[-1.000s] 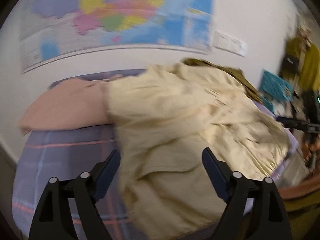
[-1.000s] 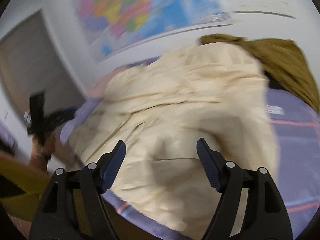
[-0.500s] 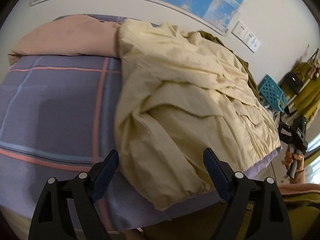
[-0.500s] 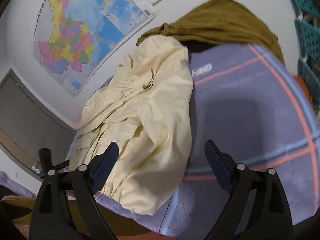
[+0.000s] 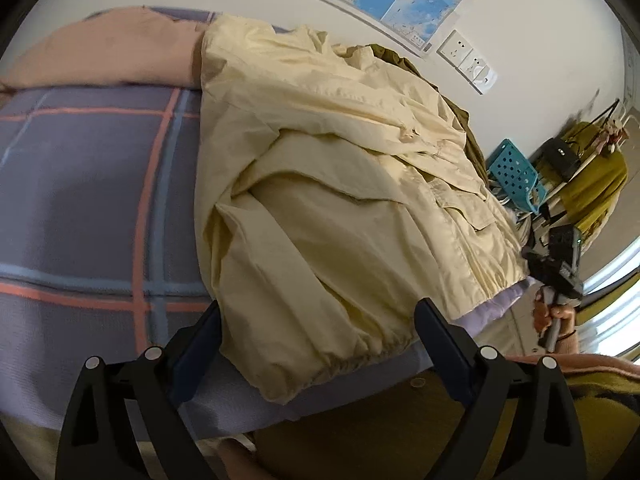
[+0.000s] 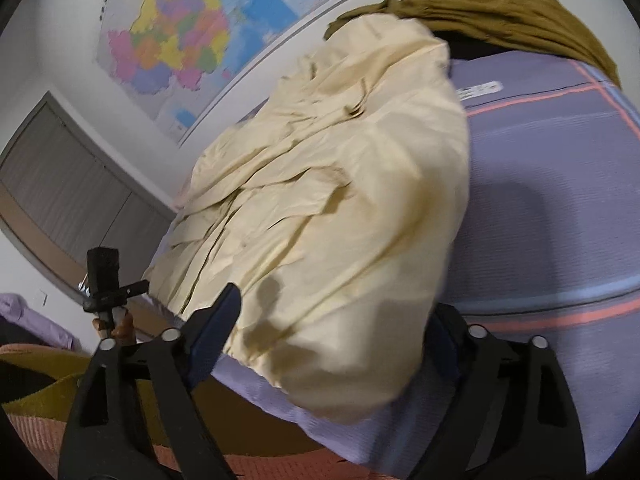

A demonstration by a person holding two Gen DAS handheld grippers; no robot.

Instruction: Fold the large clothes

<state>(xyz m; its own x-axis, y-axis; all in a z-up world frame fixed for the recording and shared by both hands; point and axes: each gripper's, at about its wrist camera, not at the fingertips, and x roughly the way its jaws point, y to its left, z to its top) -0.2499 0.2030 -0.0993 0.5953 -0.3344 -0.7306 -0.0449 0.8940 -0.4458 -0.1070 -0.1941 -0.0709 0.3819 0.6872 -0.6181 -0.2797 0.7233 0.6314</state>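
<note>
A large cream jacket (image 5: pixel 344 200) lies crumpled on a purple plaid bed sheet (image 5: pixel 88 184), its elastic hem at the near edge. My left gripper (image 5: pixel 320 344) is open and empty, its jaws on either side of the hem's left corner. The jacket also fills the right wrist view (image 6: pixel 332 208). My right gripper (image 6: pixel 336 320) is open, with the jacket's right corner between its jaws; the right fingertip is partly hidden by cloth. Each gripper shows in the other's view, held in a hand at the bed's edge.
A pink garment (image 5: pixel 104 52) lies at the back left of the bed. An olive-brown garment (image 6: pixel 488 8) lies at the back right. A map (image 6: pixel 192 28) hangs on the wall. A teal crate (image 5: pixel 514 168) and a rack with clothes (image 5: pixel 592 176) stand right of the bed.
Both grippers have dropped lower and come in toward the jacket's near hem. The jaws stay open. The jacket itself has settled flat on the bed.
</note>
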